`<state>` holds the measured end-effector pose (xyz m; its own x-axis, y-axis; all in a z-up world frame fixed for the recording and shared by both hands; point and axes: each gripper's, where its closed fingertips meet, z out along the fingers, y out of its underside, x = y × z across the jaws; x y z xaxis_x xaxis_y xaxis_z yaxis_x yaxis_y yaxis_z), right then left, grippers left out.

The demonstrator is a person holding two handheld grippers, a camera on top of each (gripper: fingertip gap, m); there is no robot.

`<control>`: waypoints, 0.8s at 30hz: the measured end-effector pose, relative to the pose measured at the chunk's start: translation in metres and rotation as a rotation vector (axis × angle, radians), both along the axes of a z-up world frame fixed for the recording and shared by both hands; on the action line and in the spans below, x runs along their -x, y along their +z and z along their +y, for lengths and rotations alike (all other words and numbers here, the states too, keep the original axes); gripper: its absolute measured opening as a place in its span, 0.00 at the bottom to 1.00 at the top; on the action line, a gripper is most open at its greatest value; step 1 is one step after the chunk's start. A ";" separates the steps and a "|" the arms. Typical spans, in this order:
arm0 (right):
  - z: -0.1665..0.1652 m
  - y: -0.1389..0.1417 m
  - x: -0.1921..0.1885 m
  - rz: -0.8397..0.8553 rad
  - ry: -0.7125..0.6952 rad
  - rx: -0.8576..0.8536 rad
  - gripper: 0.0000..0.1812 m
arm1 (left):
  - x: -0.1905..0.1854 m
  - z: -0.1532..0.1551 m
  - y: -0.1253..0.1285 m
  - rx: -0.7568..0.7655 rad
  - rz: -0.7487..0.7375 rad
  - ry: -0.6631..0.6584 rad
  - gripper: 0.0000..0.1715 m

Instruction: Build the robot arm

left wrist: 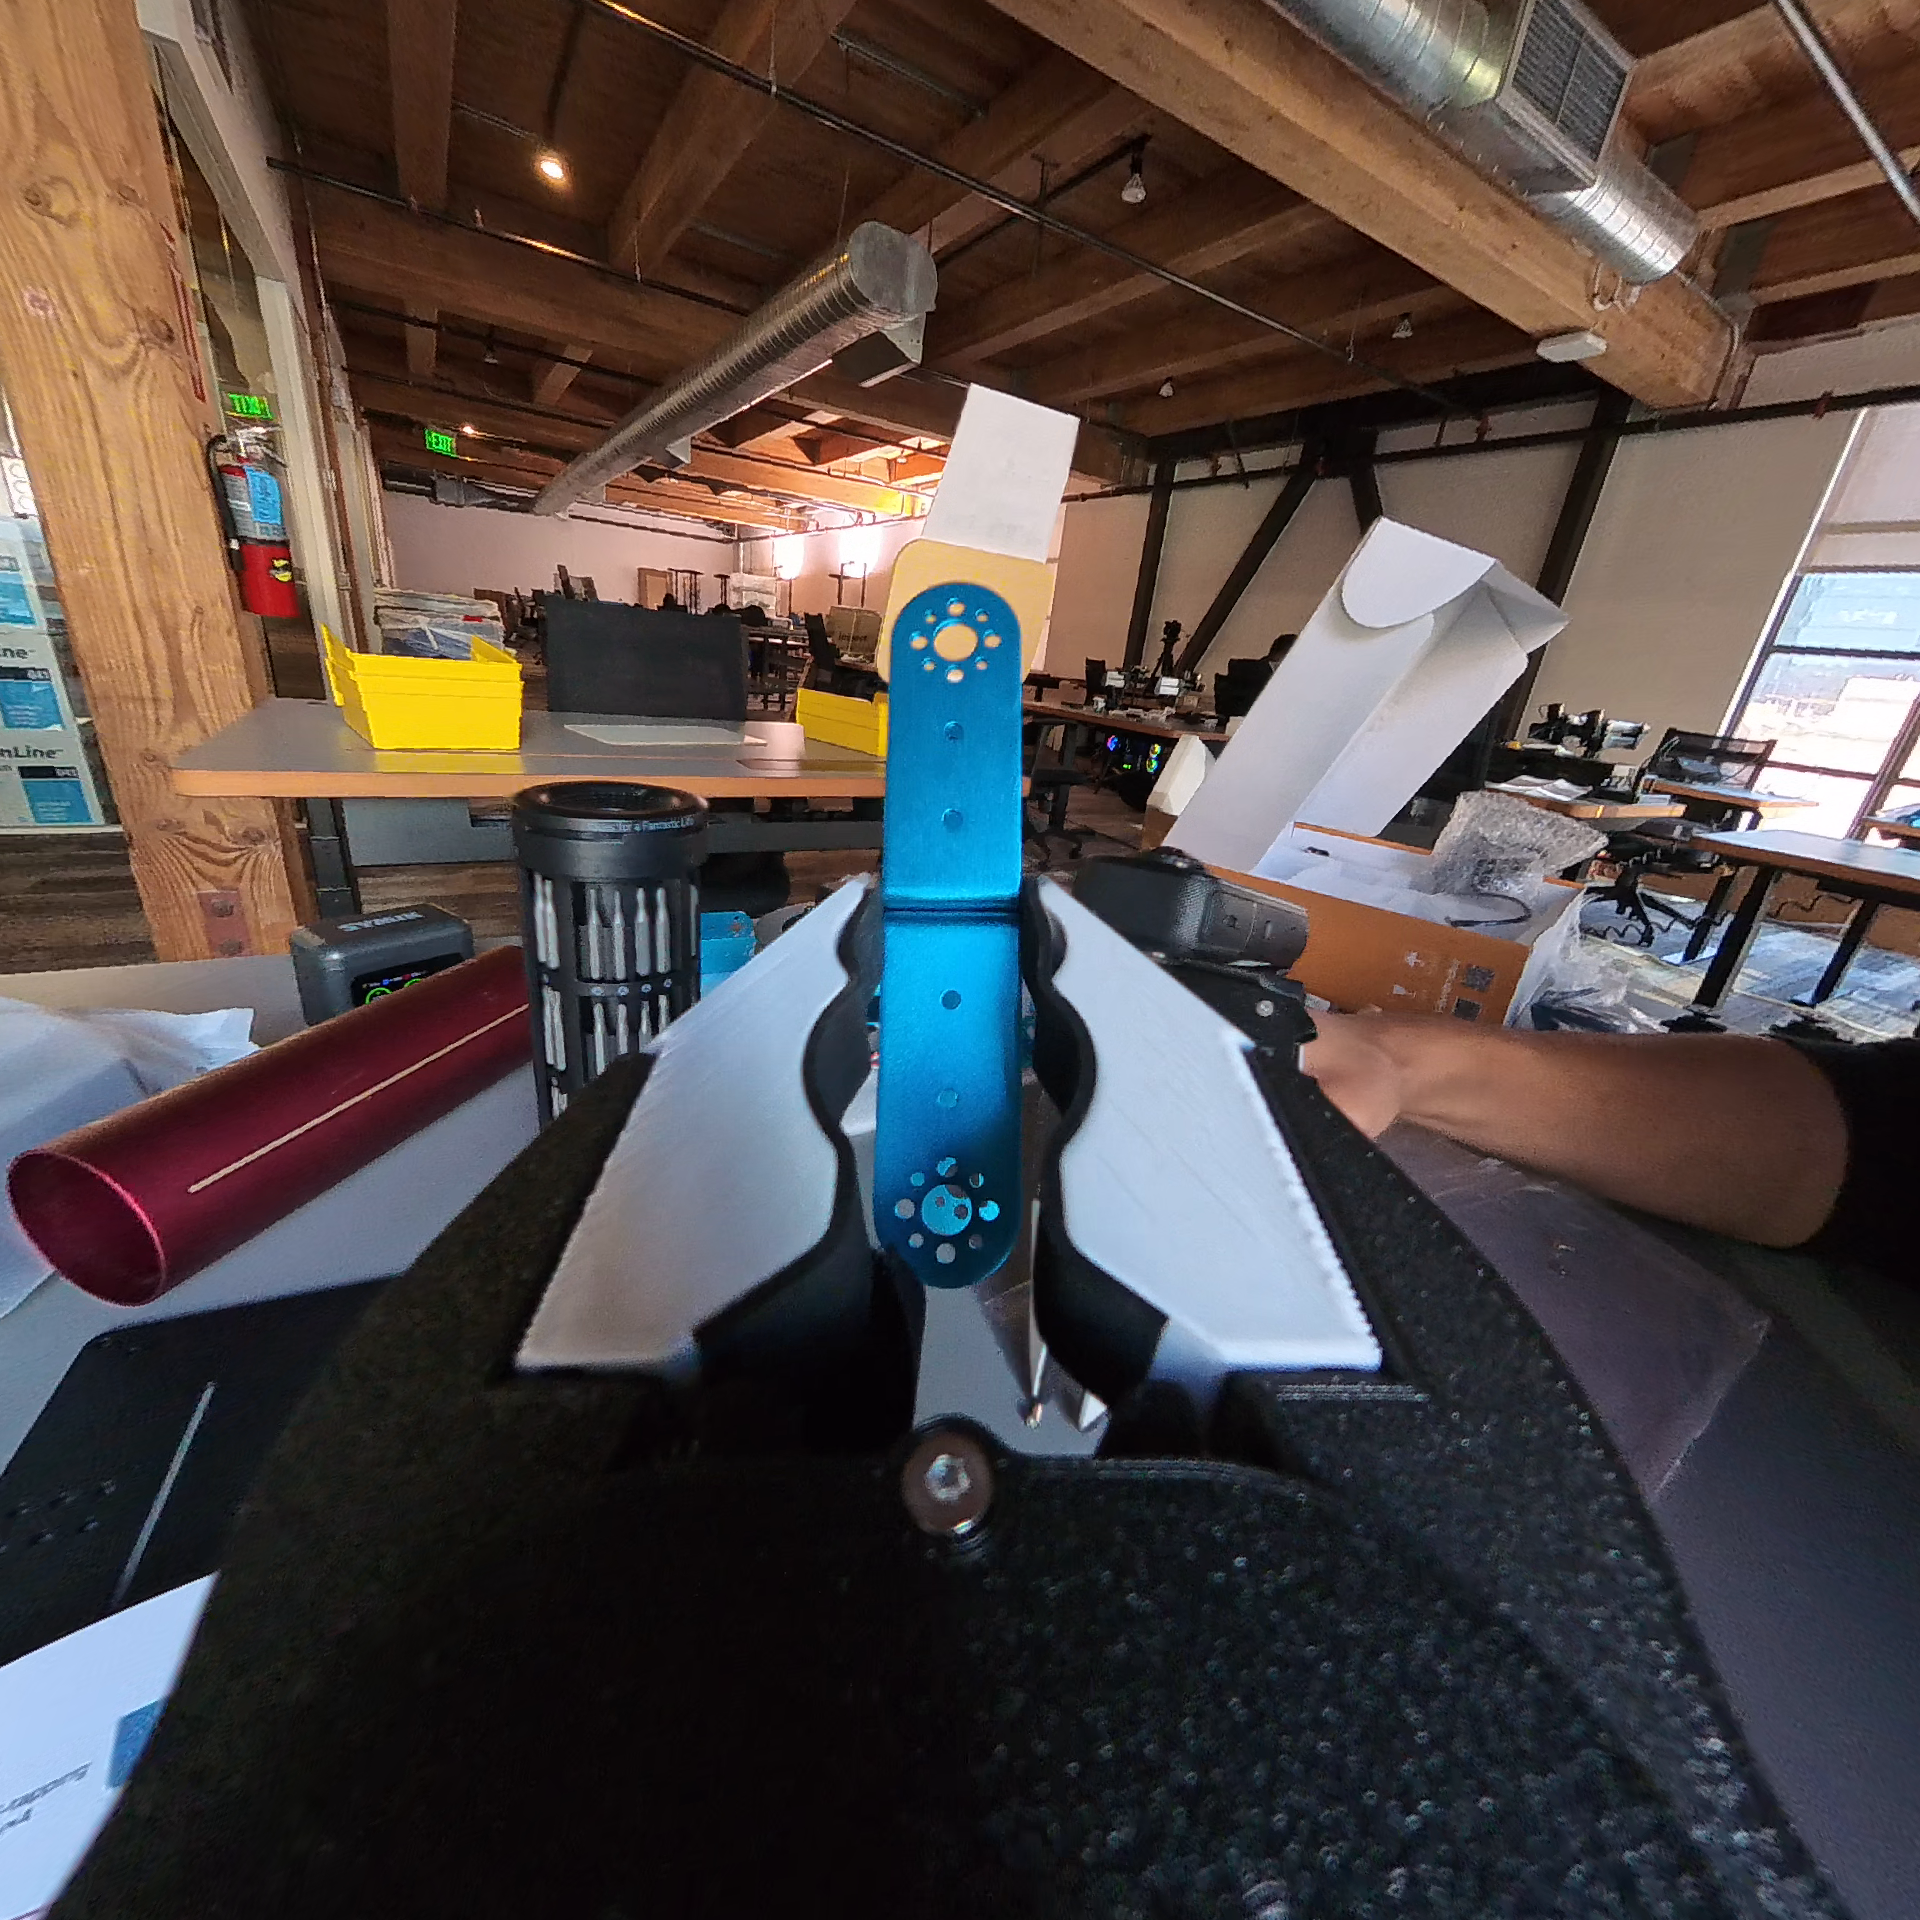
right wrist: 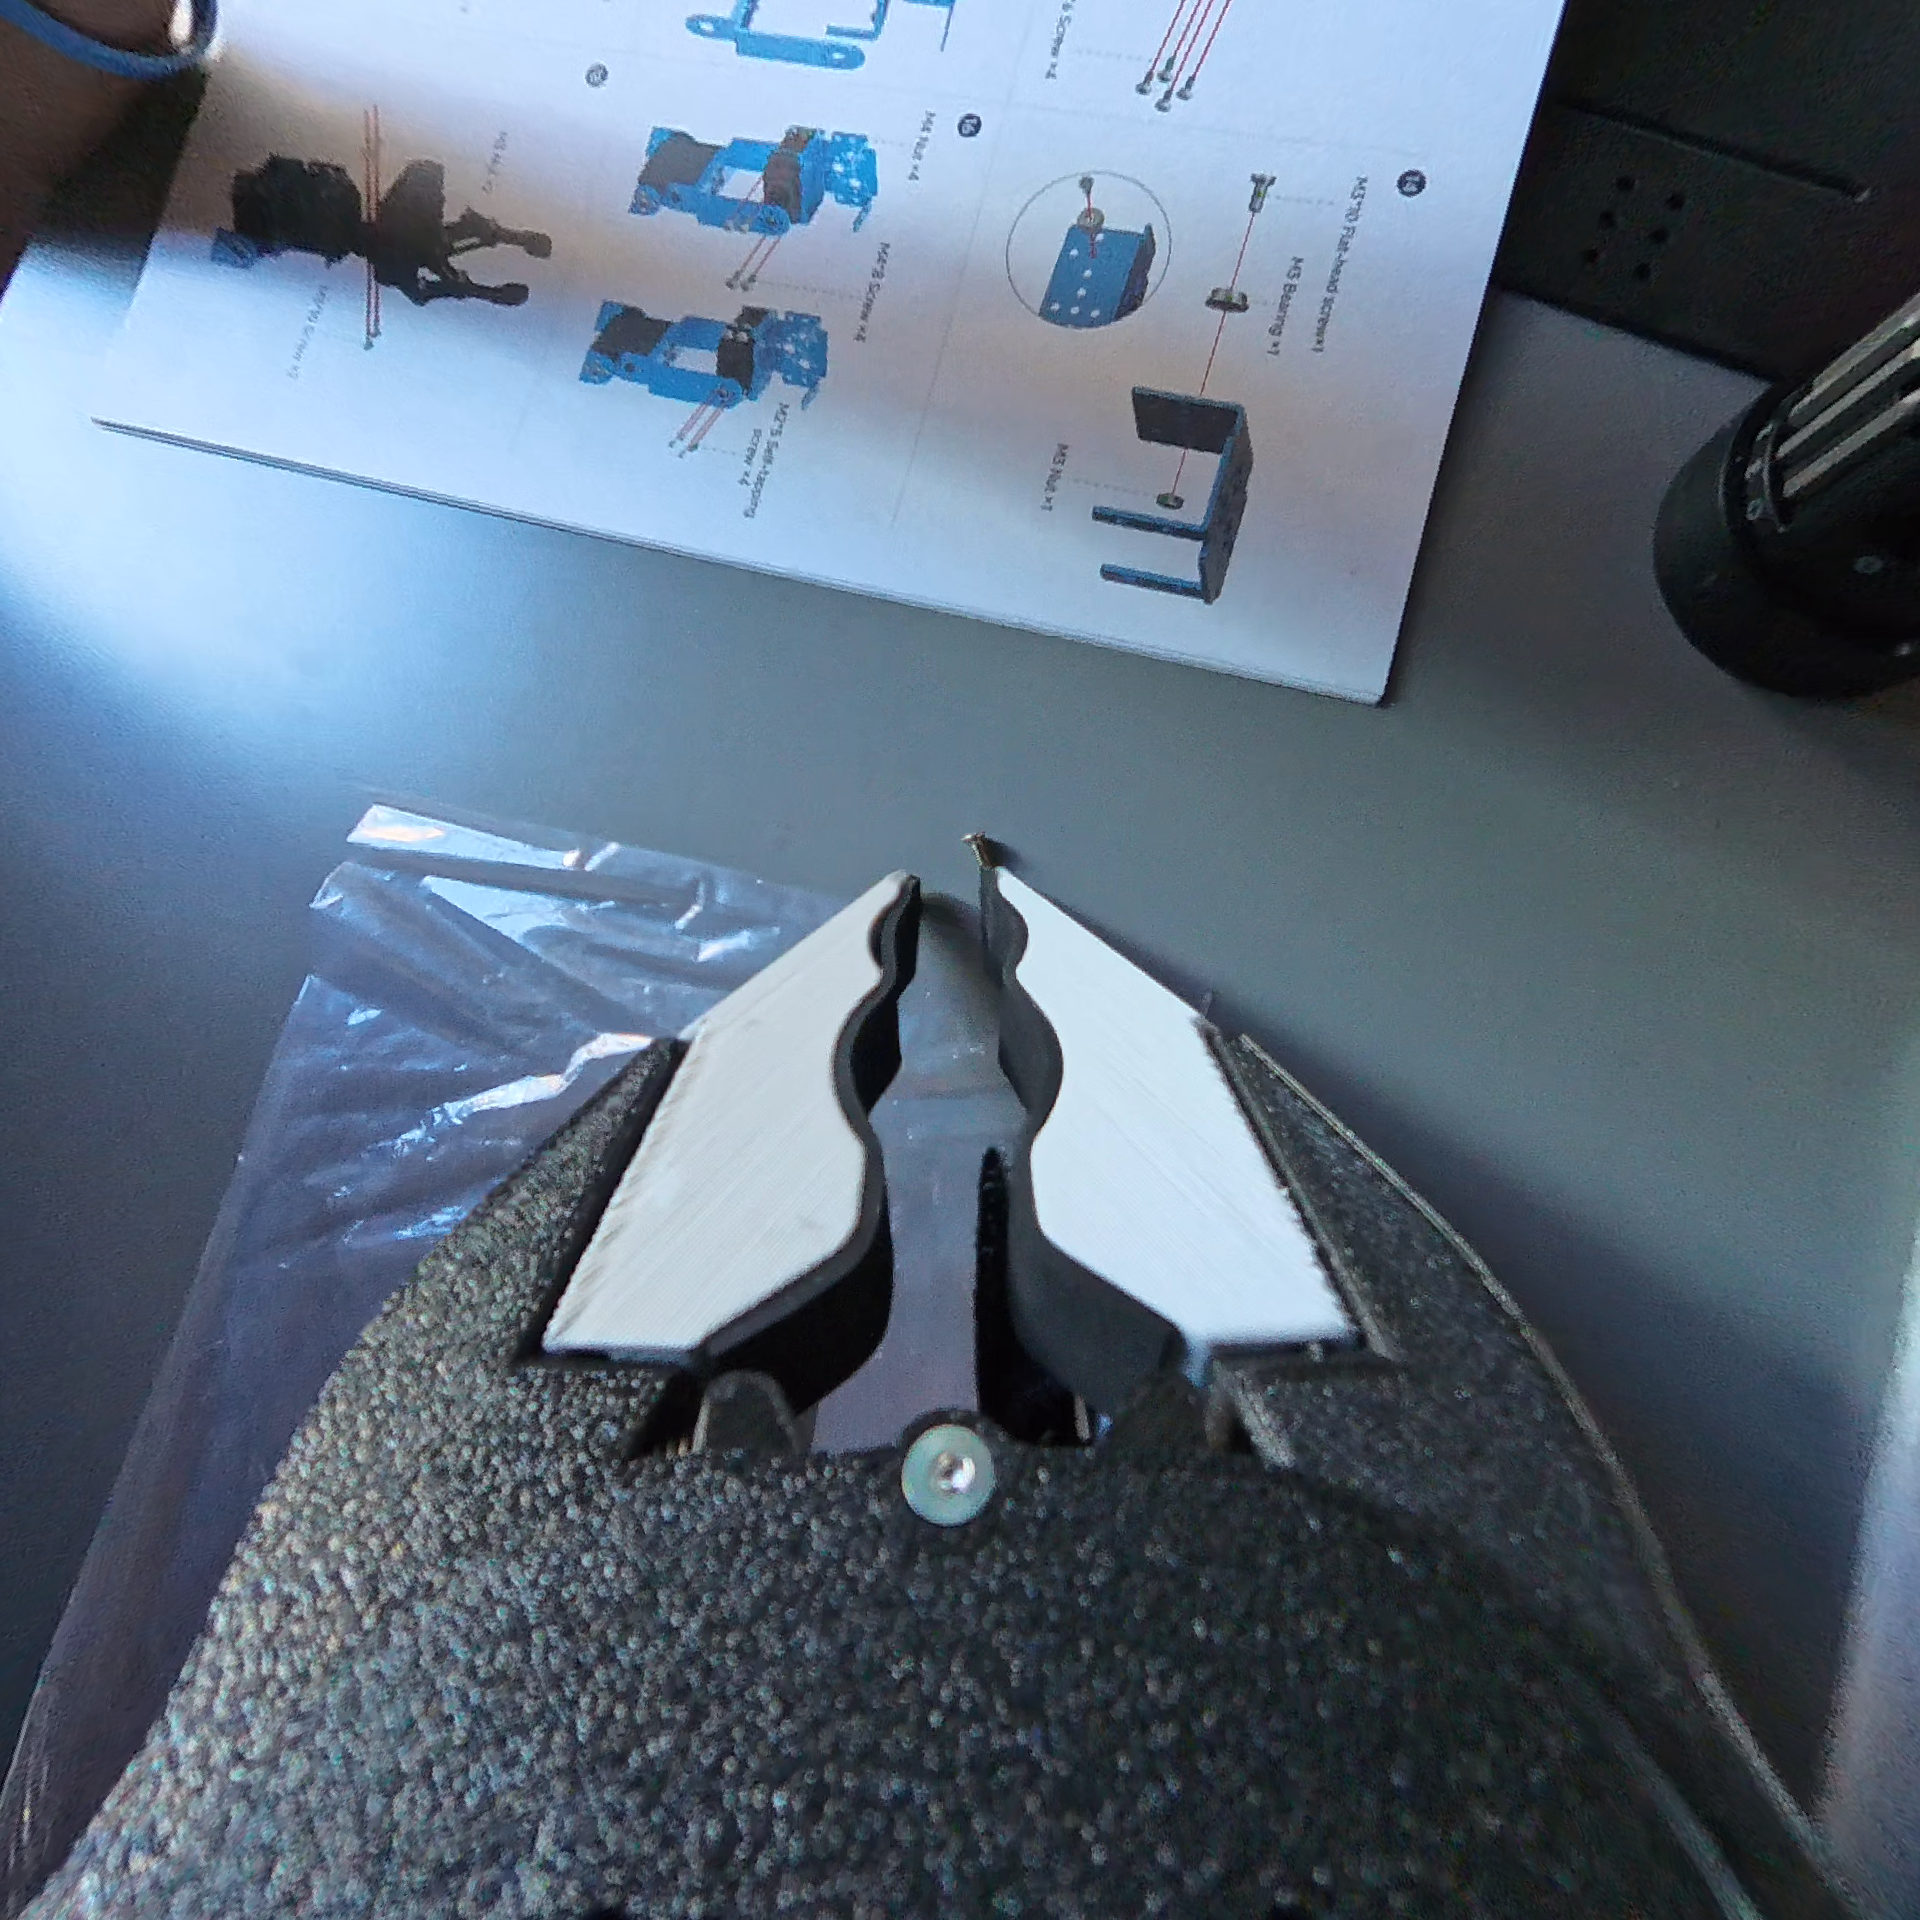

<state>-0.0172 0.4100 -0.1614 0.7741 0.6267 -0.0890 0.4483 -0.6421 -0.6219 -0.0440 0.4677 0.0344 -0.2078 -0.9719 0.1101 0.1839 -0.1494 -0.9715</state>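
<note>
Print, not quoted. Right view: sheet at 12, small captions beside diagrams. Left view: two green signs at 10, extinguisher label and boxes at 9, bit holder rim near centre, carton at 3.

A red tube lies on my grey worktop beside a black rack of screwdriver bits. An open instruction booklet lies flat there, with a clear plastic bag near it. Yellow bins sit on a farther table.
</note>
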 end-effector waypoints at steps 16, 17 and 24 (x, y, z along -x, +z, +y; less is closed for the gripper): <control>0.010 0.002 0.006 -0.043 0.054 -0.050 0.05 | 0.005 0.005 0.005 0.013 -0.020 0.004 0.14; 0.010 0.000 0.005 -0.053 0.050 -0.045 0.05 | 0.005 0.005 0.005 0.011 -0.018 0.005 0.14; 0.013 0.000 0.013 -0.013 0.069 -0.057 0.06 | 0.004 0.004 0.004 0.019 -0.020 -0.003 0.14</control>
